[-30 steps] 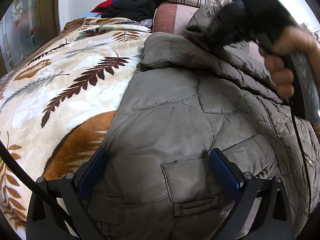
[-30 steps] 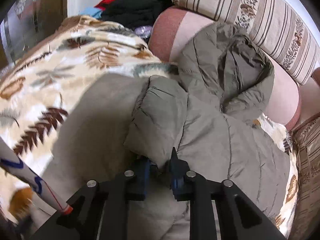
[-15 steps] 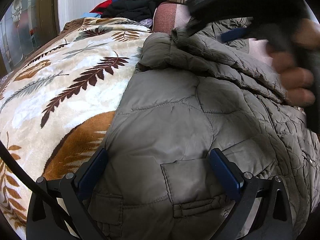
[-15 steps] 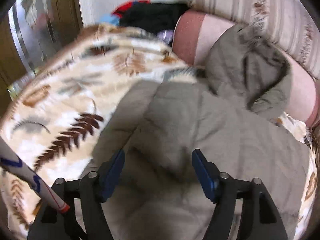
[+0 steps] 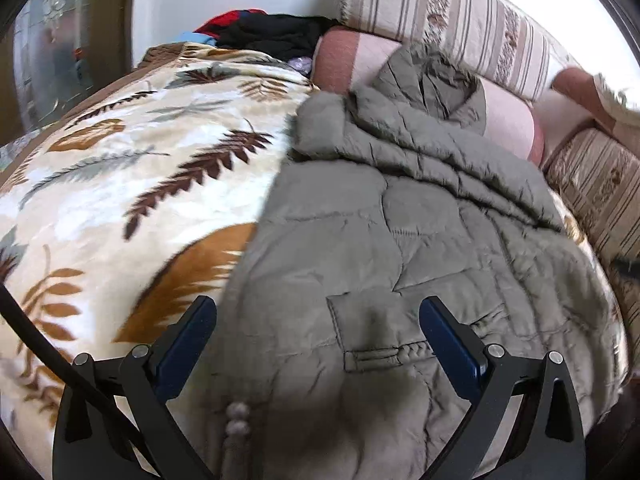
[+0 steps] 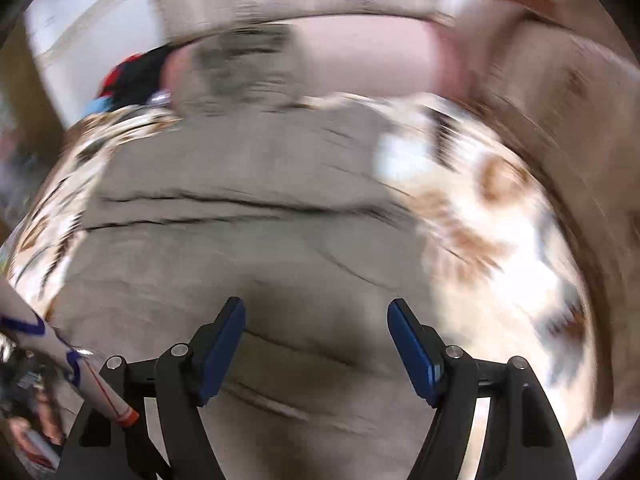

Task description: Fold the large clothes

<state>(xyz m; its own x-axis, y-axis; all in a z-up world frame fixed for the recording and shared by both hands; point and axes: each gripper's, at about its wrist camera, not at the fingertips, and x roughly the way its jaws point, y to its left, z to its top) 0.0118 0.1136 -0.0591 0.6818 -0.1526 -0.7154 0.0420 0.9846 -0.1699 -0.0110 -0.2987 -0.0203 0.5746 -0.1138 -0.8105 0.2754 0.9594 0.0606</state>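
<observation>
An olive-grey quilted jacket (image 5: 400, 240) lies on a leaf-patterned blanket (image 5: 120, 184). One sleeve is folded across its upper body, and the hood (image 5: 432, 80) rests against a pink cushion. My left gripper (image 5: 318, 344) is open, hovering just above the jacket's lower front by a pocket flap (image 5: 380, 328). The jacket also shows in the blurred right wrist view (image 6: 240, 240). My right gripper (image 6: 316, 344) is open and empty above the jacket's lower part.
A pile of red, black and blue clothes (image 5: 264, 32) lies at the back. Striped sofa cushions (image 5: 460, 28) and a pink bolster (image 5: 508, 120) border the far and right sides. A drawstring toggle (image 5: 237, 420) lies near the front edge.
My right gripper let go of the folded sleeve, opened, and swung away to the right and back. It has left the left wrist view. My left gripper has pulled back slightly.
</observation>
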